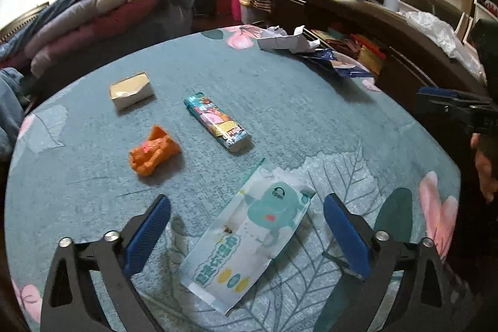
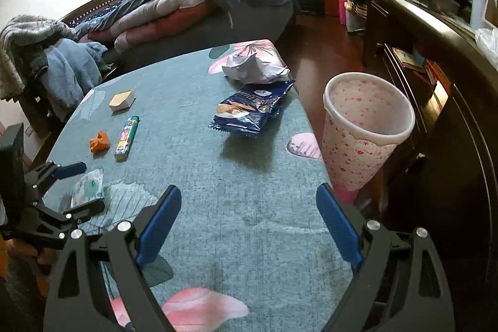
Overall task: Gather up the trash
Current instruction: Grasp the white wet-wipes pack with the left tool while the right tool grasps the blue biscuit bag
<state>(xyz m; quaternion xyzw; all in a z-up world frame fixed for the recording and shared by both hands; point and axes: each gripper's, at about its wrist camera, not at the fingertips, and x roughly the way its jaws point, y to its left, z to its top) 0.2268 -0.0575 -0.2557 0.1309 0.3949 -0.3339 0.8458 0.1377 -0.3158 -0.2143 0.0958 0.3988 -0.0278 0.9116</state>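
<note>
Hovering with the left gripper (image 1: 247,234) spread wide, blue pads either side of the wet-wipe packet (image 1: 246,241) and not pressing on it. Lying flat on the teal tablecloth (image 1: 311,120), directly between and just below the jaws. Probably handling as a light, limp, slick pouch; likely sliding or buckling, so pinching across the narrow width near the middle seems best. Sitting just beyond the tips: the orange wrapper (image 1: 154,156) to the left, crumpled and soft, and the printed stick pack (image 1: 216,122) straight ahead, stiffer. Resting farther left, the small cardboard box (image 1: 131,91).

Holding the right gripper (image 2: 249,221) spread too, nothing between the pads. Lying ahead, the blue snack bag (image 2: 252,109), then the crumpled paper (image 2: 253,69). Standing to the right, off the table, the flowered bin (image 2: 364,129).
</note>
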